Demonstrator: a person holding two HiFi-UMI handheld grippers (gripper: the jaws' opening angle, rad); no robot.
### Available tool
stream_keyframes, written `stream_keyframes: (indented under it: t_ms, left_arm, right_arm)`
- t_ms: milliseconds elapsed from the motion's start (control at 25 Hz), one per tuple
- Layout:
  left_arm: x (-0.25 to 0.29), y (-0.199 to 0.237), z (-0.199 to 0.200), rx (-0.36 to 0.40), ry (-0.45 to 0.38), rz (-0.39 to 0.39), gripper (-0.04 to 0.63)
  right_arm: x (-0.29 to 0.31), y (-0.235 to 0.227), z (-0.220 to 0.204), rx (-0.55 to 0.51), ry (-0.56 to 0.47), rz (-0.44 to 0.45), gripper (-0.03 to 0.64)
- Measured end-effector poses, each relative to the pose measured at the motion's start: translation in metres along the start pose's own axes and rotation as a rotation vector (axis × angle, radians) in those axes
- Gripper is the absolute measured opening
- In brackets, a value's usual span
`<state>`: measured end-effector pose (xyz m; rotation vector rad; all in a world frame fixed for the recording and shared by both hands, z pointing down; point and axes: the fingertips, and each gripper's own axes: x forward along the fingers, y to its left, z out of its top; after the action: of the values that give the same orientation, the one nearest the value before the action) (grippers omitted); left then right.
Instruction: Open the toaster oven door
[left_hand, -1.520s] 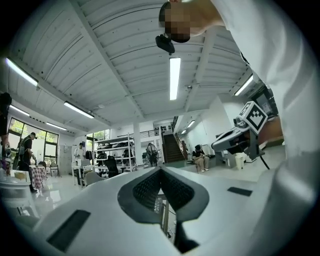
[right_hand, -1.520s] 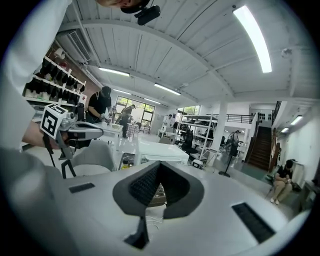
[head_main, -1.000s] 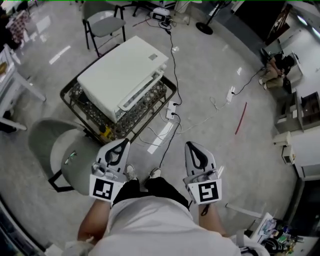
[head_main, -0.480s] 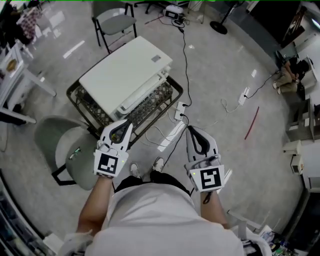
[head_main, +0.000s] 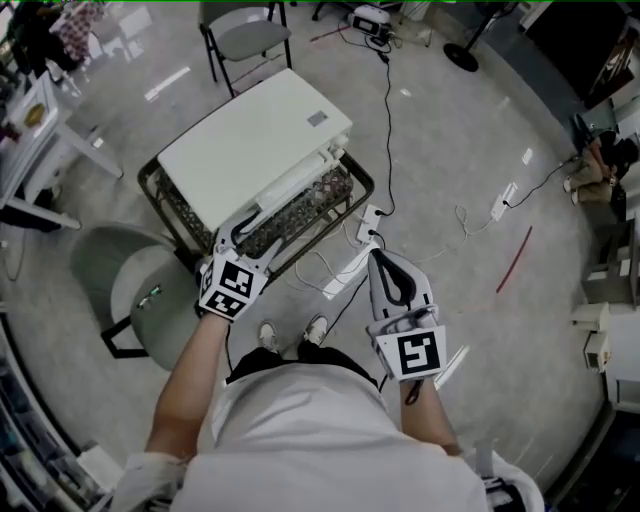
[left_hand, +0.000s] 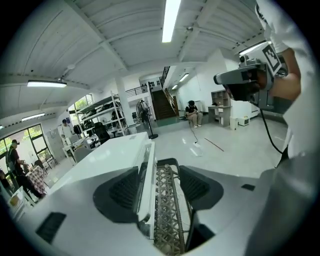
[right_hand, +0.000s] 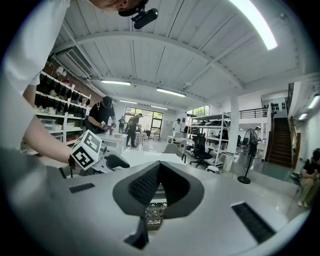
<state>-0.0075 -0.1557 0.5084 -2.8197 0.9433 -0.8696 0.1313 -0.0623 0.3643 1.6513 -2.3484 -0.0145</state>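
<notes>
The toaster oven (head_main: 250, 150) is the biggest thing here, a white box sitting askew on a low wicker-topped table (head_main: 352, 178) in the middle of the grey floor. A grey chair (head_main: 135, 300) stands just beside the table on the person's left. The oven's front faces the person, and its door looks shut, with the long white handle (head_main: 290, 182) lying flat along the front edge.

The left gripper (head_main: 238, 240) is down at the near corner of that front edge. In the left gripper view its jaws stand apart, with the handle bar running up between them and the table's weave showing through the rest of the gap. I can't tell whether either pad touches the bar yet. The right gripper (head_main: 380, 262) is held back near the person's body, well apart from the oven. Its jaws are pressed together with nothing between them, and it seems to have no part in this step.

To my eye the reach is about finished and the grip is the step in hand, so the door itself hasn't been started. The next move calls for the left jaws to close squarely on the handle. The door should then be drawn outward and down along its hinge arc rather than straight back. The oven sits loose on the table, so a sharp tug could drag it.
</notes>
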Motion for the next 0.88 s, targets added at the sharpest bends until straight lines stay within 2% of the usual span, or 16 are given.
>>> stream_keyframes:
  t_ms: [160,480,760,880]
  left_arm:
    - [0.022,-0.005,-0.010,-0.009,0.091,-0.016,0.304]
    - [0.046,-0.002,-0.026,-0.075,0.224,-0.013,0.339]
    - [0.048,0.003,-0.040,-0.137,0.260,0.000,0.339]
    - [0.051,0.004,-0.043,-0.138,0.255,0.012,0.339]
  right_arm:
    - [0.007,-0.007,-0.004,0.004,0.003,0.016,0.021]
    - [0.015,-0.021,-0.008,0.023,0.000,0.022,0.021]
    - [0.019,-0.028,-0.011,0.039,-0.003,0.046,0.023]
    - [0.021,-0.029,-0.009,0.036,-0.009,0.058,0.021]
